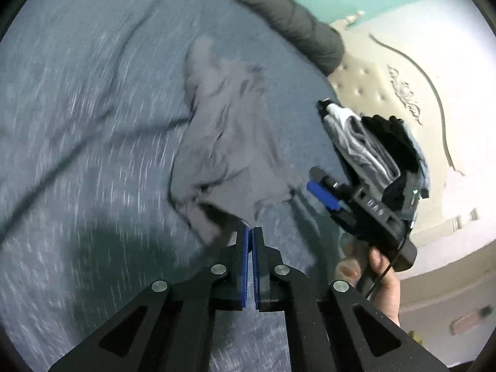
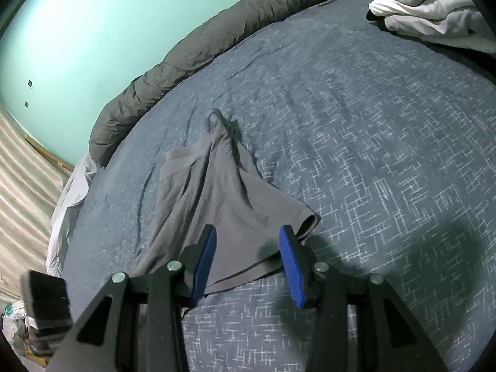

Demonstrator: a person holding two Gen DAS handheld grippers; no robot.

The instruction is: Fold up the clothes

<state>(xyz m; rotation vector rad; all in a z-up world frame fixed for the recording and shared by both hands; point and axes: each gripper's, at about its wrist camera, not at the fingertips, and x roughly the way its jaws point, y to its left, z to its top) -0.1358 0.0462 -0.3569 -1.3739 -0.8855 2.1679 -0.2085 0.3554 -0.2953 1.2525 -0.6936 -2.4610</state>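
We see the garment (image 2: 217,198) lying on the bed (image 2: 372,155), the rolled duvet (image 2: 192,46) behind it along the wall (image 2: 93,15), and folded clothes (image 2: 434,12) at the far right corner.

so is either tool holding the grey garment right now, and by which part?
The left tool is shut at the grey garment's near edge, though blur hides the actual pinch. The right tool is open above its hem, holding nothing.

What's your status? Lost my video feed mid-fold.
Left gripper shut on grey garment, corner lifted. Right gripper open over its near hem. Garment still crumpled on bedspread. Nothing blocking; folded pile far corner.
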